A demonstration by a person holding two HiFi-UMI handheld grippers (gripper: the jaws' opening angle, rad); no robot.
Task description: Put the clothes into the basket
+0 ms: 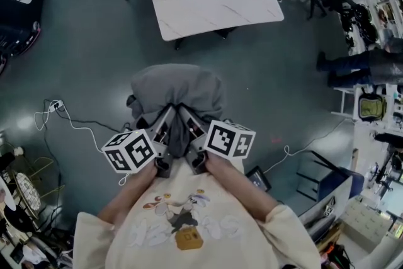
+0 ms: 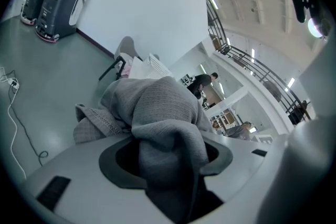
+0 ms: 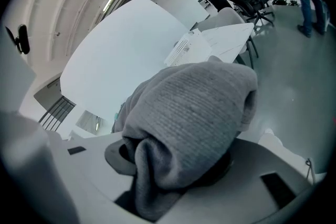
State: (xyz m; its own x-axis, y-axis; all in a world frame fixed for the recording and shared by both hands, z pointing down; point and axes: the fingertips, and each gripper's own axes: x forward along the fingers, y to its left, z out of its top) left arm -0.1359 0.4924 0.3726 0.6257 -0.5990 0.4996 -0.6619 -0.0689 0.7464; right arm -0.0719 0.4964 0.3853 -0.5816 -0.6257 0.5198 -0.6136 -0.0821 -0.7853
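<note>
Pinching one grey garment, left gripper and right gripper jaws; marker cubes visible only overhead.

An open lab hall: white table, office chairs, equipment shelves.

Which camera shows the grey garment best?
The head view: the whole bundle of the grey garment shows there, held by the left gripper and the right gripper. Each gripper view shows only a bunched fold clamped in its jaws.
</note>
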